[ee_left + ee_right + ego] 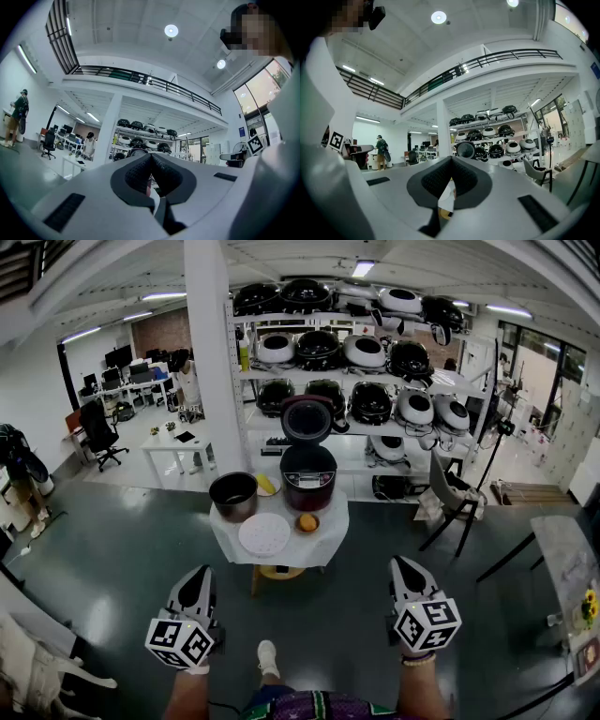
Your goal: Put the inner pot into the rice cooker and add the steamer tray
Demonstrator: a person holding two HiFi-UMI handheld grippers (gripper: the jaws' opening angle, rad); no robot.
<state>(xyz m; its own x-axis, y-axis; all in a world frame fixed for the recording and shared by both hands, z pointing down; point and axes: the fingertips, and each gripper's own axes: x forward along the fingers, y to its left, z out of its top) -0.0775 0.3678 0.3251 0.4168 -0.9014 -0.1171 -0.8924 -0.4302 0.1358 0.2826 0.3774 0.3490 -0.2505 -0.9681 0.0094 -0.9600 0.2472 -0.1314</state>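
- Only my head view shows the tabletop (330, 526). The inner pot (233, 495) sits at its far-left corner and the steamer tray (264, 534) lies flat by the near edge. The rice cooker (307, 476) stands lid-up at the far edge.
- Both gripper views look level over the jaws to shelves of cookers (497, 136) and a balcony railing (140, 77).
- My left gripper (201, 574) and right gripper (403, 566) have their jaws pressed together on nothing. They are side by side, aimed at the table and well short of it.
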